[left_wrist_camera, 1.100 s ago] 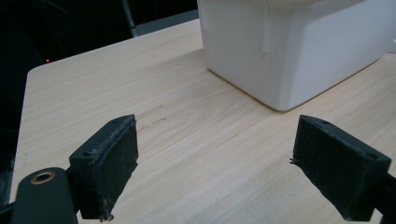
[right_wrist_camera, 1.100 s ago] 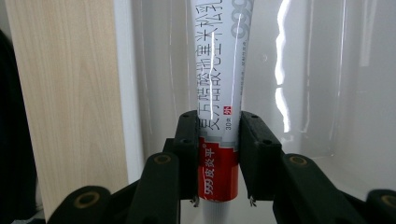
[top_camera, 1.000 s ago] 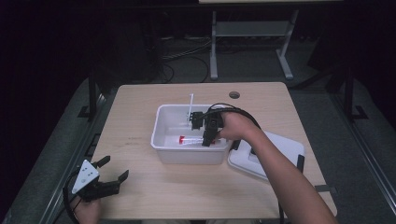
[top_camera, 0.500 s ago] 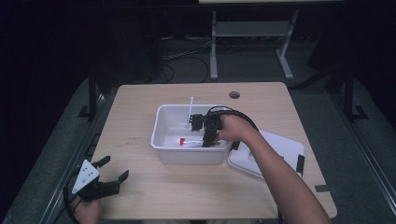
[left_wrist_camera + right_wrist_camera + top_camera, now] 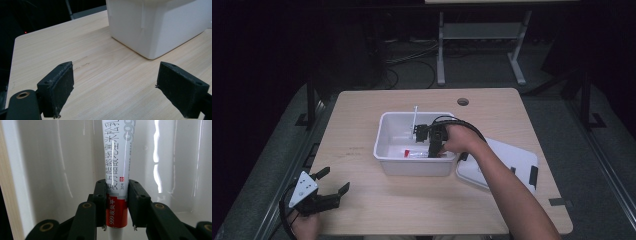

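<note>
A white plastic bin stands in the middle of the wooden table. My right gripper reaches down into the bin from its right side. In the right gripper view its jaws are shut on a white tube with a red band, pressing it from both sides over the bin's glossy floor. The tube lies near the bin's front wall. My left gripper rests open at the table's front left corner, nothing between its pads, facing the bin's outer wall.
A white lid lies on the table right of the bin, under the person's right forearm. A thin white stick stands in the bin's back part. A round cable hole sits near the table's far edge.
My right gripper has shifted slightly toward the left inside the bin. The left gripper has not moved.
</note>
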`<state>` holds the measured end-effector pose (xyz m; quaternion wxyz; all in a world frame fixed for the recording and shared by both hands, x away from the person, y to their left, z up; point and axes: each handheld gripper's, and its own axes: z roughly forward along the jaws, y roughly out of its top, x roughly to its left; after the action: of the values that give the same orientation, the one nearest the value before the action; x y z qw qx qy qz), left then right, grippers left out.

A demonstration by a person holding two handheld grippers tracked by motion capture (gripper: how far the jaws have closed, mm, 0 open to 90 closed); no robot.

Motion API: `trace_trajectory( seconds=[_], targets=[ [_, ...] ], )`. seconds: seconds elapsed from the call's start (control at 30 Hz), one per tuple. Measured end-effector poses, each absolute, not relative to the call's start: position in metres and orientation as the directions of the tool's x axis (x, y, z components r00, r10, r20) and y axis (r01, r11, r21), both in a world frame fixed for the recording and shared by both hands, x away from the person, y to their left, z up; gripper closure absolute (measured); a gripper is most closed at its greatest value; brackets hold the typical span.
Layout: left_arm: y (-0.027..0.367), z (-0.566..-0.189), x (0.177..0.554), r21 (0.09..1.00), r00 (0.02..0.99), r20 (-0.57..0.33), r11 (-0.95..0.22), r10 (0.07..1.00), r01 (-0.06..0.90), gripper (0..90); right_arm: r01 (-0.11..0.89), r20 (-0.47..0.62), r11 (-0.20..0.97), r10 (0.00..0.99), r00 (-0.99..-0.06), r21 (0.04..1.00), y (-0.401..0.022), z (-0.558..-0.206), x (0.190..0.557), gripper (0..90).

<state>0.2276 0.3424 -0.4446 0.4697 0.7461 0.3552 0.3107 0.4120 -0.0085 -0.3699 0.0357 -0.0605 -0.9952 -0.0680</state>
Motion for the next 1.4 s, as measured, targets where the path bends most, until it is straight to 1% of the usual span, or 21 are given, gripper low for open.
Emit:
trace_trajectory(
  seconds=[0.5,1.4],
  targets=[
    [0.342,-0.4448,0.2276,0.922,0.555,0.129,-0.305,0.822,0.238,13.5,0.134,0.096,0.981,0.121,-0.988,0.137,-0.0087,-0.3767,0.4156,69.6],
    [0.3413,-0.4447,0.2274,0.921,0.555,0.132,-0.309,0.821,0.238,13.5,0.148,0.112,0.978,0.132,-0.985,0.147,-0.0068,-0.377,0.4157,69.6]
  ],
)
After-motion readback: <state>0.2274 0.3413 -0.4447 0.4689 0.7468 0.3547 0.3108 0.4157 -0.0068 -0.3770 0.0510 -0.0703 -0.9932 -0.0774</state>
